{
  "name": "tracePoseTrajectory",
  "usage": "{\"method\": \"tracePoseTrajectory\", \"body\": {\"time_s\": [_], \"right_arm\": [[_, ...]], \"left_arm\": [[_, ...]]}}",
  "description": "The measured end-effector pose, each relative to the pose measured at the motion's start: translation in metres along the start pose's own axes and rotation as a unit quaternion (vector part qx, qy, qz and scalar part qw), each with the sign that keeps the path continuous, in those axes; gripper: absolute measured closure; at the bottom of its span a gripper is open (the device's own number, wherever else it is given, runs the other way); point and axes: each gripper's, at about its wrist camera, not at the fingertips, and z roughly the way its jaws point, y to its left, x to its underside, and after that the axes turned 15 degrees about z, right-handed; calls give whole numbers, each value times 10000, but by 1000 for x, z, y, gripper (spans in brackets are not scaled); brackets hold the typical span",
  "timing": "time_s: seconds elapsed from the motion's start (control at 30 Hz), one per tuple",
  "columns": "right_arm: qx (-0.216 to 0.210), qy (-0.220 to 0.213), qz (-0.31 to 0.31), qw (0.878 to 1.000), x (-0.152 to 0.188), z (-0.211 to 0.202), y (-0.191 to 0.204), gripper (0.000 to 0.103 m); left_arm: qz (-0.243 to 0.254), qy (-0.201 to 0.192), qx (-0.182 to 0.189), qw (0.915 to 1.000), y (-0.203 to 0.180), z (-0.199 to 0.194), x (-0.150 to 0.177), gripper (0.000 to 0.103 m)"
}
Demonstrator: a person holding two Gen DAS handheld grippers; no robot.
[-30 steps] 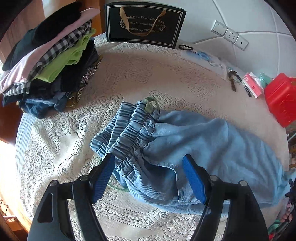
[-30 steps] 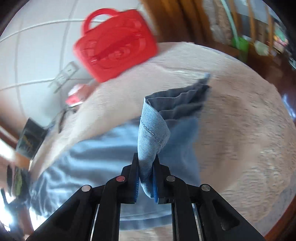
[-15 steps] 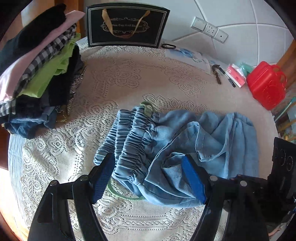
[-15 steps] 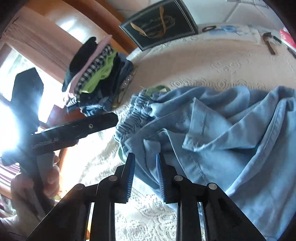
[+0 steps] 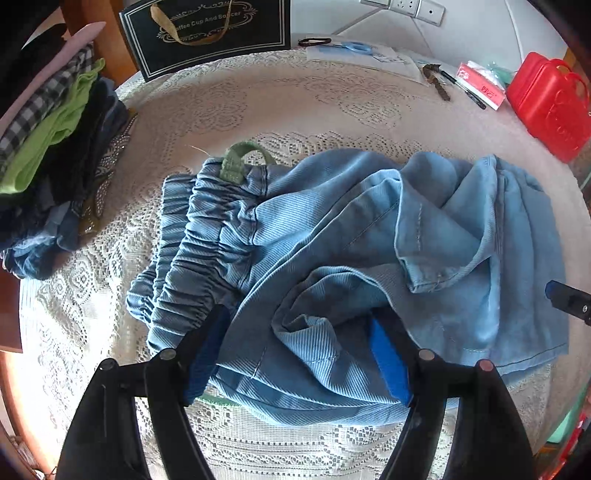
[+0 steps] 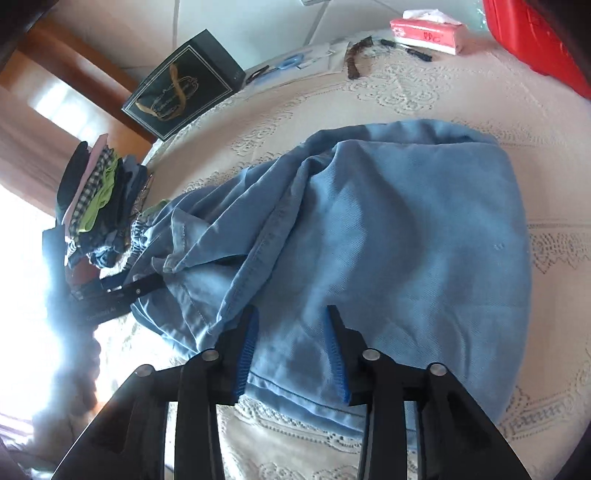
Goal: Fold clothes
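Both grippers hover with jaws apart over the half-folded pants.

My left gripper (image 5: 295, 354) and right gripper (image 6: 291, 347) hold nothing; the light-blue pants (image 5: 369, 251) lie doubled over on the lace tablecloth (image 5: 258, 107), legs thrown toward the waistband (image 5: 195, 236), so I judge I am placed to tidy the fold.

A lace-covered table (image 5: 258, 107) carries blue trousers (image 5: 351, 240), a clothes stack (image 5: 55, 147) (folded) and a red case (image 5: 546, 107).

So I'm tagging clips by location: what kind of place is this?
Probably a room in a home: a lace tablecloth on a table, a stack of folded clothes beside blue trousers, and wall sockets.
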Motion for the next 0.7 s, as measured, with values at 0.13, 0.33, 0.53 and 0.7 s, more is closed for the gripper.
{"method": "tracePoseTrajectory", "body": {"time_s": [0.13, 0.33, 0.53, 0.7], "right_arm": [[-336, 411, 397, 9978, -16, 28, 12, 54], [-340, 1309, 892, 9868, -27, 84, 36, 60], [-1152, 901, -468, 9881, -59, 51, 115, 98], [-1332, 751, -695, 9858, -104, 50, 173, 57]], "left_arm": [[-44, -33, -157, 9999, -6, 7, 6, 28], [-340, -224, -29, 9992, -10, -5, 11, 92], [-895, -1003, -269, 9906, 17, -74, 30, 93], [-1384, -595, -372, 9879, 55, -66, 35, 89]]}}
